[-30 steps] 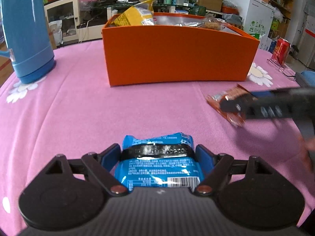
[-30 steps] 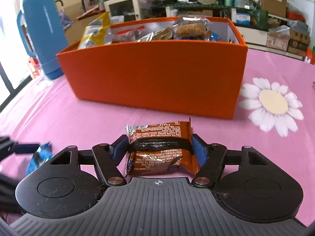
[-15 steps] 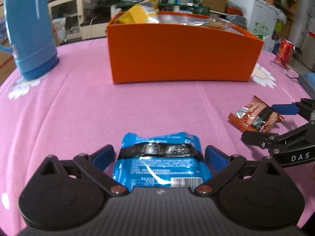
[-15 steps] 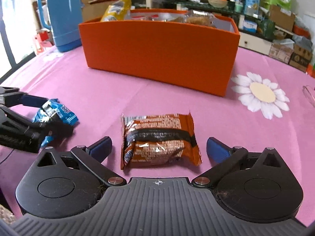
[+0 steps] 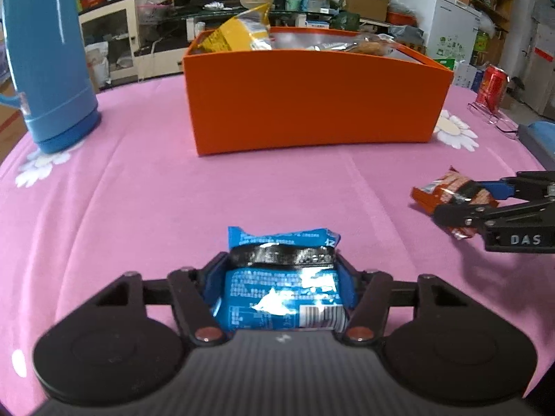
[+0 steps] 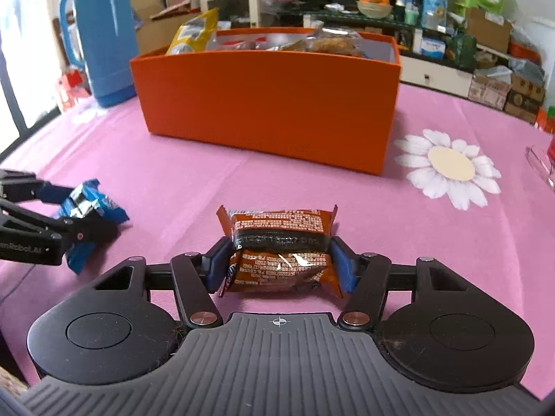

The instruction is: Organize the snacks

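- Snacks are the concern: a blue packet point(image 5: 282, 287) and an orange-brown packet point(image 6: 281, 251) both lie on the pink tablecloth point(image 5: 138, 208), on the near side of the orange box point(image 5: 312, 104), well apart from its front wall.
- Left gripper point(image 5: 282, 277) has just been closing its jaws; the blue pads now press both short ends of the blue packet, so it holds that packet across its long axis (the wrapper puckers where it is squeezed).
- Right gripper point(image 6: 279, 263) has likewise just been closing; its pads bear on both ends of the orange-brown packet, which lies crosswise to the fingers, and it holds that one.
- From the orange box, the blue packet lies in front of the left half and the orange-brown packet in front of the right half; each hand already has the packet nearer to it, so neither need cross the other.
- Judged from this, the coming move turns on one relation: the box stands straight ahead of both grippers and higher than the packets; each would have to rise over the front wall before going forward.
- Inside the box other wrappers already show, a yellow bag point(image 5: 239, 34) at its left end; free room looks likelier toward the right end, though the floor of the box is hidden.
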`<control>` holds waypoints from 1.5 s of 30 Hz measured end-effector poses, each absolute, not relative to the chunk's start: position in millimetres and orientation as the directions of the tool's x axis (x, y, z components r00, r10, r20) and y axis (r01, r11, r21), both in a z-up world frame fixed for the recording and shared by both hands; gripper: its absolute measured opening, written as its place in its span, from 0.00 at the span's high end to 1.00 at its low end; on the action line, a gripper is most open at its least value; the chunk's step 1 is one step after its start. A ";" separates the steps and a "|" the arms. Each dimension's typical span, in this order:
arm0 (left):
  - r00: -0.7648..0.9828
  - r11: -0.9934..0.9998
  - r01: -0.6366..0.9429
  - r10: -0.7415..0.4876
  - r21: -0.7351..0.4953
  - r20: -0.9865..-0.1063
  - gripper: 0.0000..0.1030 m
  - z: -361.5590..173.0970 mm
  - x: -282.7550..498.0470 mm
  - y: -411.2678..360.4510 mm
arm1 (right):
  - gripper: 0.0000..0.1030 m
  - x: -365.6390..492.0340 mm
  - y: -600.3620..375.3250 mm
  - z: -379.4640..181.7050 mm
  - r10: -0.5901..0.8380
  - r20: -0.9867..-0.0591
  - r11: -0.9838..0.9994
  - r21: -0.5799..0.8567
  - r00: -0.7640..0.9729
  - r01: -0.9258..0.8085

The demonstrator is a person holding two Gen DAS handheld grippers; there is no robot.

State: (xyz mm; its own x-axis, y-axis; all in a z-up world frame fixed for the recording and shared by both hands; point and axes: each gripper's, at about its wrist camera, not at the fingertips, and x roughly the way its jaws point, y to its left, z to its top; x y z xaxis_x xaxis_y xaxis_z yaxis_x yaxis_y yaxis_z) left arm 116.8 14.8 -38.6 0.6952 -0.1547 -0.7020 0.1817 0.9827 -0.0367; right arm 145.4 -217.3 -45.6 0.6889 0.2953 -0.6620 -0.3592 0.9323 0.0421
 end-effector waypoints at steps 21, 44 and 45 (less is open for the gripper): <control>0.853 0.973 0.096 -0.189 -0.210 -0.486 0.43 78.0 303.1 -3.8 | 0.57 274.6 -214.4 55.1 0.267 -0.399 0.964 0.092 0.877 -0.251; 0.881 0.966 0.131 -0.217 -0.225 -0.421 0.02 78.5 299.9 -17.8 | 0.13 290.1 -189.3 22.5 0.198 -0.440 0.962 -0.081 0.876 -0.259; 0.880 0.968 0.130 -0.213 -0.217 -0.424 0.02 78.2 296.7 -18.7 | 0.13 288.6 -189.3 23.2 0.198 -0.442 0.962 -0.081 0.875 -0.259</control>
State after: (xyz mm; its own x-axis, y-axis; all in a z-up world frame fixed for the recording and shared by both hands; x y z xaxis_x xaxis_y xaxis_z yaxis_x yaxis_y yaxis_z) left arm 296.8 -18.7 78.2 0.8803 -0.2129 -0.4240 0.1298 0.9676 -0.2165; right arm 288.6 -189.3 23.2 0.8750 0.1983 -0.4416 -0.2592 0.9624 -0.0813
